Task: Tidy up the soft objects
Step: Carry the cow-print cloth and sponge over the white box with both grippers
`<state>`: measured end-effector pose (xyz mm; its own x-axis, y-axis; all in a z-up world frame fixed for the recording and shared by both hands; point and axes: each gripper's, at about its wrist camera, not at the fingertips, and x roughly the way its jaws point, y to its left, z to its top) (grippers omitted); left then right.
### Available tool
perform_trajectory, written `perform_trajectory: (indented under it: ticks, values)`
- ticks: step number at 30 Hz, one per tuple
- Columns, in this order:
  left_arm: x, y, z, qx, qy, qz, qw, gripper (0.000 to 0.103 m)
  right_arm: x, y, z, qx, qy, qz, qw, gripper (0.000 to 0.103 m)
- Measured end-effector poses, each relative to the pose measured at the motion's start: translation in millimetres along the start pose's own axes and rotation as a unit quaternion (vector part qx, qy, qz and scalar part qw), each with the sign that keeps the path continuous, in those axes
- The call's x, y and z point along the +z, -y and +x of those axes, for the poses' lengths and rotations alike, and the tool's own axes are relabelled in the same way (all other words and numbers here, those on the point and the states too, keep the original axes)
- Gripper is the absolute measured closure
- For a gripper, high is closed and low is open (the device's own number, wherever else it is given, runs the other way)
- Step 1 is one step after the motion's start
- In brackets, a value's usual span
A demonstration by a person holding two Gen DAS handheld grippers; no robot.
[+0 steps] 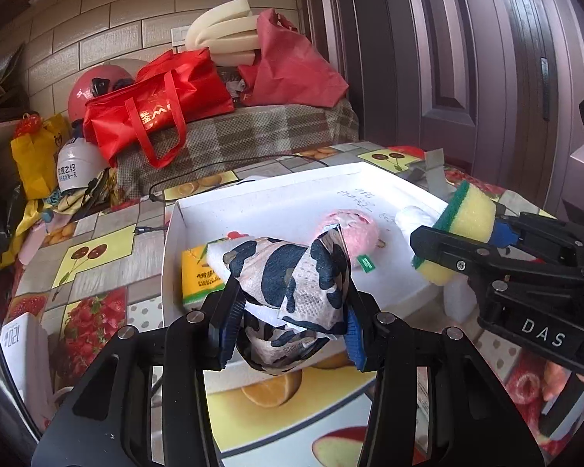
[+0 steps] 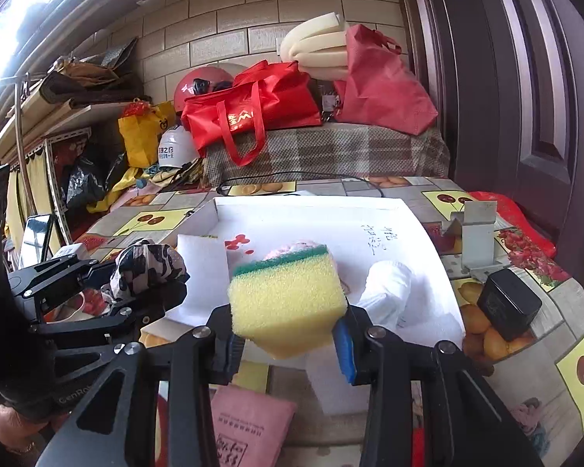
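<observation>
My left gripper (image 1: 290,325) is shut on a crumpled black-and-white patterned cloth (image 1: 292,276), held just above the near rim of the white shallow box (image 1: 268,194). My right gripper (image 2: 288,344) is shut on a yellow sponge with a green scouring layer (image 2: 288,295), over the box's near edge; the sponge (image 1: 467,225) also shows at the right of the left wrist view. Inside the box lie a pink ball (image 1: 354,229), a yellow tissue pack (image 1: 198,276), a white foam sheet (image 2: 202,272) and a white rolled cloth (image 2: 389,288).
The table (image 1: 97,249) wears a fruit-print cover. A pink packet (image 2: 249,424) lies at the near edge, a black adapter (image 2: 510,305) and a white bracket (image 2: 477,229) to the right. Red bags (image 1: 163,109), a helmet and foam pieces crowd the bench behind. A dark door stands at right.
</observation>
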<state>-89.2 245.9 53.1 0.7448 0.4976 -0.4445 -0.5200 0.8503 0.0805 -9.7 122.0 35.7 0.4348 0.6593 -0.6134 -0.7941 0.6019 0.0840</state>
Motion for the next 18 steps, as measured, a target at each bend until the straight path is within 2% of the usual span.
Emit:
perform_trajectory:
  ticks: [8,18]
  values:
    - [17.3,-20.0,38.0,0.012,-0.011,-0.065,0.9978,0.059,13.2,3.5,39.5,-0.025,-0.025,0.024,0.999,0.064]
    - [25.1,-32.5,52.0,0.051,0.0,-0.112,0.9924,0.058,22.4,9.9,63.3,-0.048,-0.035,0.043,0.997,0.064]
